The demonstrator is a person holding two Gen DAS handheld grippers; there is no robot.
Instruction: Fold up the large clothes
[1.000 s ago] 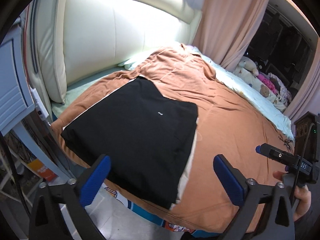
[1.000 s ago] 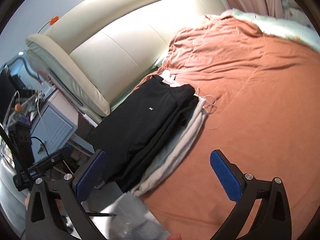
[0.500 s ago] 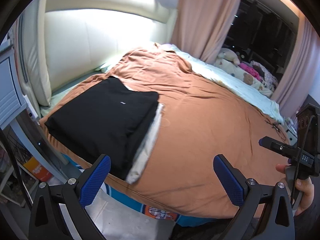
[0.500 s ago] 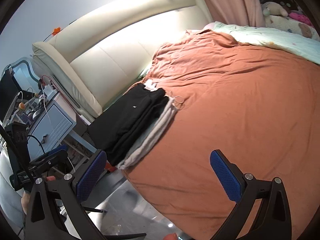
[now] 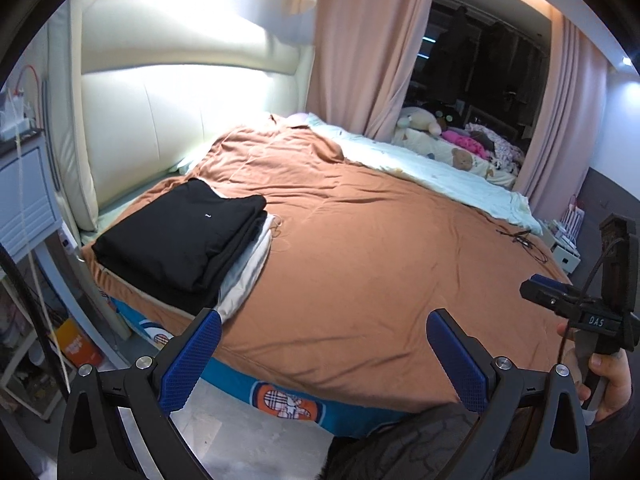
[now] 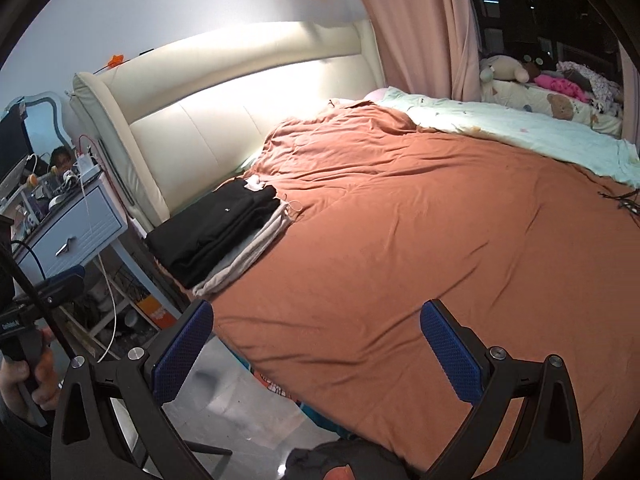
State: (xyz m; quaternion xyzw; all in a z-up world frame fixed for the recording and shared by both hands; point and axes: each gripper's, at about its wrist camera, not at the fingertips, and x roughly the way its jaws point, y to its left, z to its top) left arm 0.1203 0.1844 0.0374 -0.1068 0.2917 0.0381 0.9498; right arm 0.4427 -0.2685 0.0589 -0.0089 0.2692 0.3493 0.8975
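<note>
The folded black garment (image 5: 176, 240) is seen stacked on a folded grey garment (image 5: 244, 276) at the bed's ten o'clock corner, by the cream headboard (image 5: 180, 120). Both the left gripper (image 5: 324, 356) and the right gripper (image 6: 316, 344) are held with fingers spread wide and empty above the rust-orange bedspread (image 5: 360, 248). The folding appears finished; the stack is best left undisturbed while any next garment is fetched.

Folded clothes (image 5: 180, 236) on bed (image 5: 360, 280) corner

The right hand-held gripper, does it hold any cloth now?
No, the right hand-held gripper is open and empty, apart from the folded black garment.
</note>
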